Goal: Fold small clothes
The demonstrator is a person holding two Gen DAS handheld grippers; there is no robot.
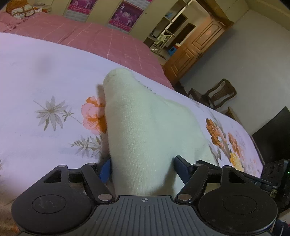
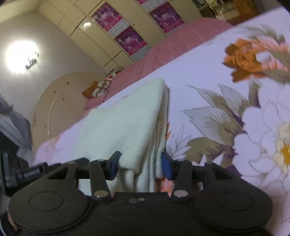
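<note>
Fingers of both grippers, left (image 1: 143, 168) and right (image 2: 140, 164), clamp a cream knit garment (image 1: 145, 116) between their blue pads, holding it raised over the floral bedsheet (image 1: 45, 76). Doubled layers hang at the right gripper, suggesting a fold is under way; laying it flat and finishing appear to remain.

Left wrist view: sits just behind the left gripper (image 1: 143, 168), looks forward along its fingers, tilted, very close over the floral sheet (image 1: 45, 72); far end shows the pink bedspread (image 1: 101, 38), wardrobe posters (image 1: 125, 14) and a wooden door (image 1: 199, 43). Right wrist view: same mount behind the right gripper (image 2: 140, 165), rolled hard, close to the sheet. Shared: cream garment (image 2: 126, 123), floral sheet, pink bedspread, posters.
</note>
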